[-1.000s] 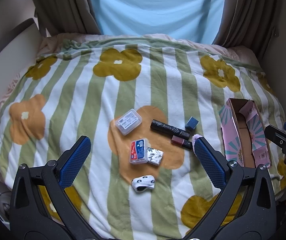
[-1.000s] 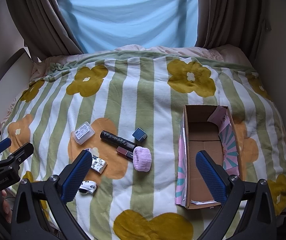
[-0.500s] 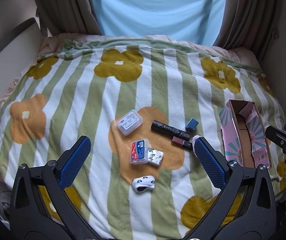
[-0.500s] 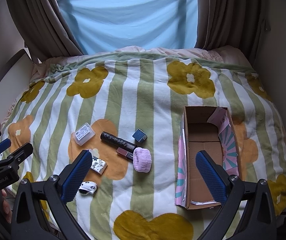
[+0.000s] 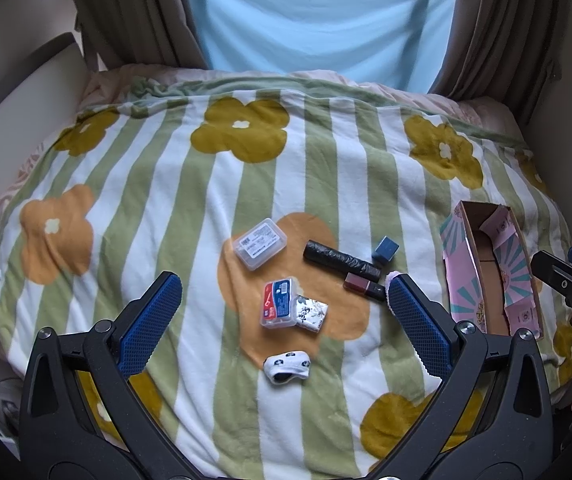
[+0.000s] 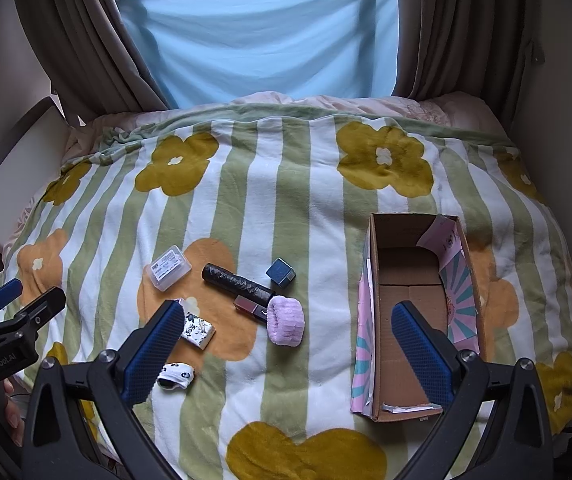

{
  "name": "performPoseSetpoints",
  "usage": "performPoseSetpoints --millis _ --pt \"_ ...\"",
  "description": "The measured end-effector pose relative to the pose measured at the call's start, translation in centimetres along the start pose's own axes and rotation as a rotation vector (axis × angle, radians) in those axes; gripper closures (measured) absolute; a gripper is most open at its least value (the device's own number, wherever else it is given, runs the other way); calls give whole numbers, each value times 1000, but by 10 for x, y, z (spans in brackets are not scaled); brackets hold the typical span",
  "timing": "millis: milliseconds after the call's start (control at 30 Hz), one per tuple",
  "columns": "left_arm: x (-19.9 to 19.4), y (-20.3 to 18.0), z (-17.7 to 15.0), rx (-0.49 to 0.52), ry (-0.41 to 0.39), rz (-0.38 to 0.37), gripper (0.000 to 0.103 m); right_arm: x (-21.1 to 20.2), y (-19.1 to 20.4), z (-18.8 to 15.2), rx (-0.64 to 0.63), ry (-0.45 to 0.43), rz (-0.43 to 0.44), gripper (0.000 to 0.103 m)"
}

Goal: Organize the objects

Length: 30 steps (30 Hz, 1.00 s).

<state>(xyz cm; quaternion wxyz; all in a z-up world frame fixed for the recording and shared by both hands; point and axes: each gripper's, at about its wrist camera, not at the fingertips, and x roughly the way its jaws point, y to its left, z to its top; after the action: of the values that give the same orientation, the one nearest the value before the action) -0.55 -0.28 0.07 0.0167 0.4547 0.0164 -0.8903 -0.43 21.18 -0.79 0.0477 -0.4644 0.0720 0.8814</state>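
Small objects lie on the striped flower blanket: a clear plastic case (image 5: 261, 243) (image 6: 168, 267), a red and blue case (image 5: 279, 307), a patterned packet (image 5: 311, 313) (image 6: 197, 329), a black roll (image 5: 341, 260) (image 6: 238, 284), a blue cube (image 5: 385, 247) (image 6: 281, 273), a dark red lipstick (image 5: 364, 285) (image 6: 251, 306), a pink fluffy band (image 6: 285, 320) and a white sock (image 5: 287, 366) (image 6: 176, 375). An open cardboard box (image 6: 416, 312) (image 5: 490, 272) lies to the right. My left gripper (image 5: 282, 312) and right gripper (image 6: 286, 340) are open and empty, held above the bed's near side.
The bed's blanket (image 6: 286, 184) reaches brown curtains (image 6: 82, 36) and a blue window sheet (image 6: 270, 36) at the back. A white headboard pad (image 5: 18, 128) stands at the left. A wall (image 6: 566, 92) borders the right side.
Both views have crept slightly forward over the bed. Nothing on the blanket has moved and both grippers stay open.
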Motion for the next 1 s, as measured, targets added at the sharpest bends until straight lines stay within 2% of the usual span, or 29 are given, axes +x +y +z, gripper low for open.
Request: performPoseSetpoints --millis 267,500,700,1000 --pt "8 6 -3 -30 17 11 0 4 2 4 -5 6 9 0" --pt "27 7 -23 -55 69 30 0 31 -6 2 -37 37 43 0" --pt "56 7 -55 -89 145 31 0 68 -7 -7 -72 103 117 0" --pt "117 8 -114 -148 223 55 0 154 -2 -36 -107 239 200 0"
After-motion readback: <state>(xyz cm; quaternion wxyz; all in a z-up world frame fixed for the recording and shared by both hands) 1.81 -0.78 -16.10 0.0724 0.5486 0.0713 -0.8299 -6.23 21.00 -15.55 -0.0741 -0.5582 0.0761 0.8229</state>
